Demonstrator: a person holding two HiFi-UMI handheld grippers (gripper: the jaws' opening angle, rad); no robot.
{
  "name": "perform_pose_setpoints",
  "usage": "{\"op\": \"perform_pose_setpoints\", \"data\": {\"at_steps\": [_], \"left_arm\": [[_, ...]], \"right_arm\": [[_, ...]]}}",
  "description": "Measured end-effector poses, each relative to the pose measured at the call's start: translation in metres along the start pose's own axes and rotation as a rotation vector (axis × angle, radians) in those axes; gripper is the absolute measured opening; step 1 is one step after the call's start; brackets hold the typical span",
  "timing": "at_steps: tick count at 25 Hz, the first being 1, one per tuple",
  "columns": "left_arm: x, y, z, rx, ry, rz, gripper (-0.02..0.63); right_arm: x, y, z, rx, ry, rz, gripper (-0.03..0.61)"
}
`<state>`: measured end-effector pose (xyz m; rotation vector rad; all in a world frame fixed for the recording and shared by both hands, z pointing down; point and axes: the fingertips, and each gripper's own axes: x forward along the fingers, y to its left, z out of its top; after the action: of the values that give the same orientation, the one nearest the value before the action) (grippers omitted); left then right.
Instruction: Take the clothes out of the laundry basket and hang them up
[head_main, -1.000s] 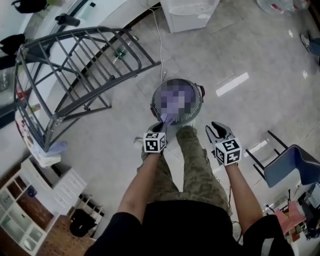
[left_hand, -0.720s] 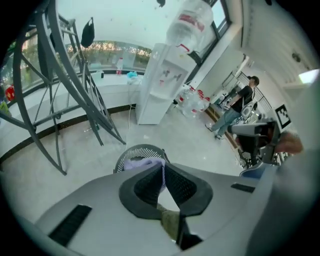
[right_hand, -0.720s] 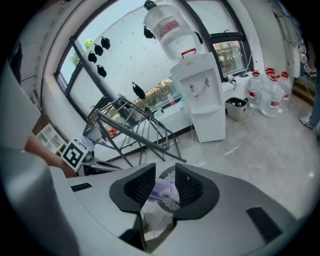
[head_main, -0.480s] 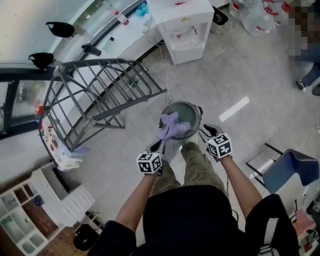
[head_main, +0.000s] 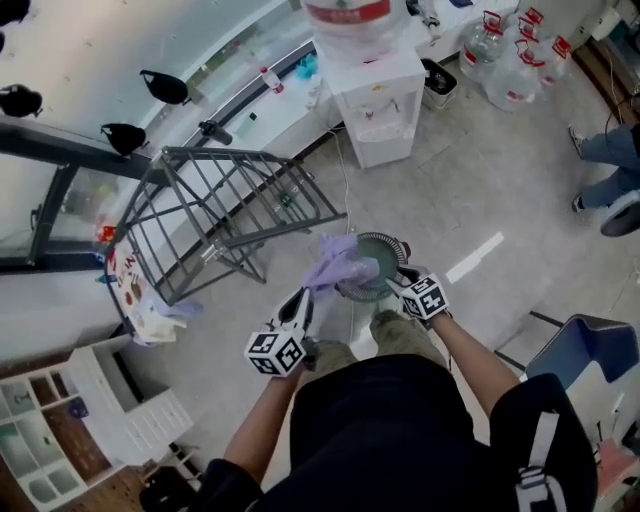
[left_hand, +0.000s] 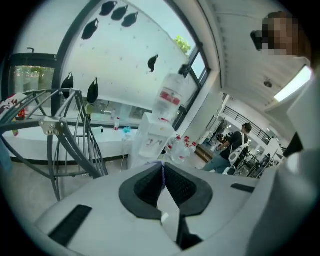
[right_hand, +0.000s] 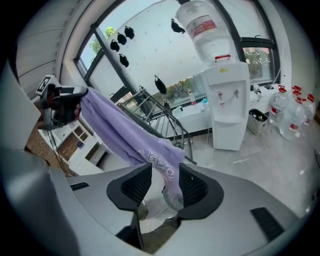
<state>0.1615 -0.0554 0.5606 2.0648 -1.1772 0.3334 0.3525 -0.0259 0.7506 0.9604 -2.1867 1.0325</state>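
Between the 2 clamped jaws of the left gripper (head_main: 303, 300) sits a lilac printed cloth garment (head_main: 338, 262), also hanging (loosely) between the opening jaws of the right gripper (head_main: 397, 282).

Left tongs (head_main: 303, 297) clamped on garment (head_main: 338, 262), right tongs (head_main: 397, 280) opening around it

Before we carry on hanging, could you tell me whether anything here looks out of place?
Only one thing: a pale heap lies at the foot of the rack, not hung on it. Nothing looks spilled or broken.

Soft matt cloth (head_main: 338, 266), glossy floor (head_main: 500, 190) (tiled), metal rack (head_main: 225, 153)
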Motion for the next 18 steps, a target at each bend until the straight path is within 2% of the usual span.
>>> {"op": "perform_pose_setpoints", "data": {"at_steps": [3,7,13,18], "left_arm": [[-0.02,-0.007,0.033,0.01,-0.074,-0.006,0.015],[-0.041,-0.017,0.061,0.032,-0.152,-0.022,0.015],[-0.063,-0.024,0.119,0.158,-0.251,-0.027,0.015],[-0.091,-0.03,0.159,0.134,-0.337,-0.047,0.015]], "right_arm": [[0.006,0.011,0.019,-0.082,0.008,0.027,0.155],[0.01,0.017,0.028,-0.122,0.008,0.035,0.169],[0.022,0.022,0.055,-0.275,0.028,0.043,0.169],[0.039,0.039,0.064,-0.348,0.076,0.085,0.175]]}}
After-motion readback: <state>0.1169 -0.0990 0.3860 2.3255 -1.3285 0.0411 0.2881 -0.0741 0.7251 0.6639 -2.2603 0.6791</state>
